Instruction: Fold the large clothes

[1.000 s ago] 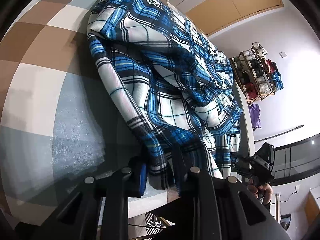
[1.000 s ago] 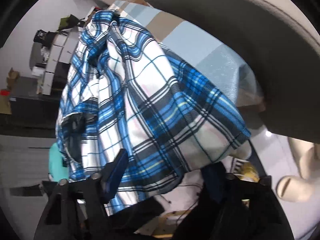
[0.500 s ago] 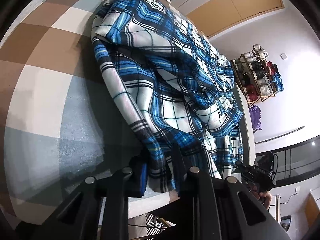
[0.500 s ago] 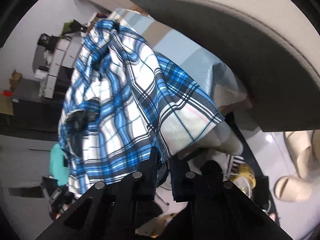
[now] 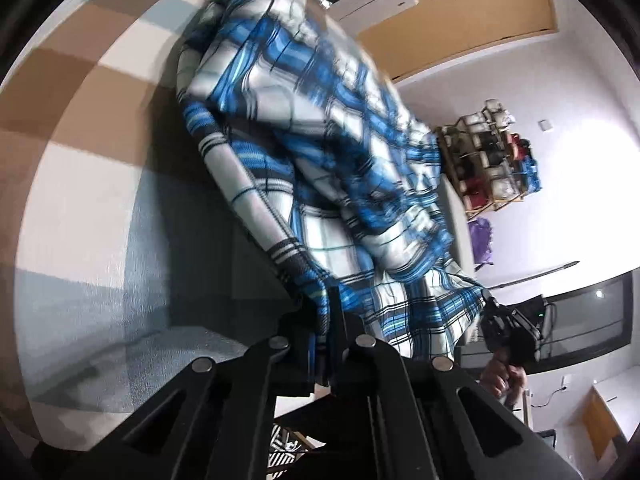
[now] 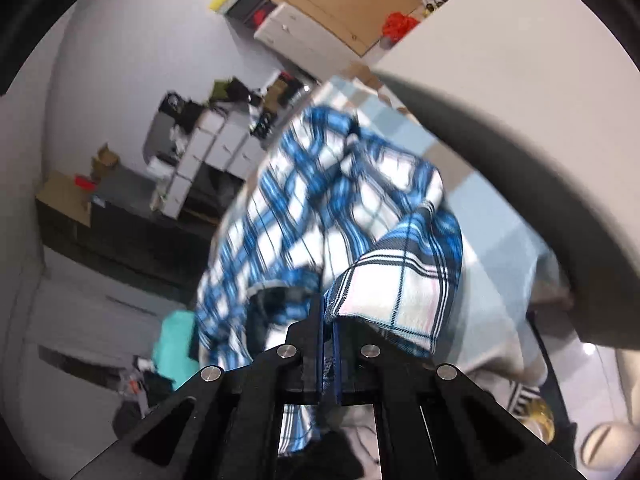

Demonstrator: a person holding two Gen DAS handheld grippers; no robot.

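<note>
We hold the soft, light blue-and-white plaid cloth garment by its hem corners, left tongs and right tongs both clenched on it.

Left hand-held gripper pinches the plaid shirt over the checked cloth

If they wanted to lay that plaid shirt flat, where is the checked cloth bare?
Bare checked cloth lies left of the shirt in the left view, out to its rim. Crowded: the cloth's near edge, where both tongs pinch the shirt, and the right side, beside the grey cushion.
</note>
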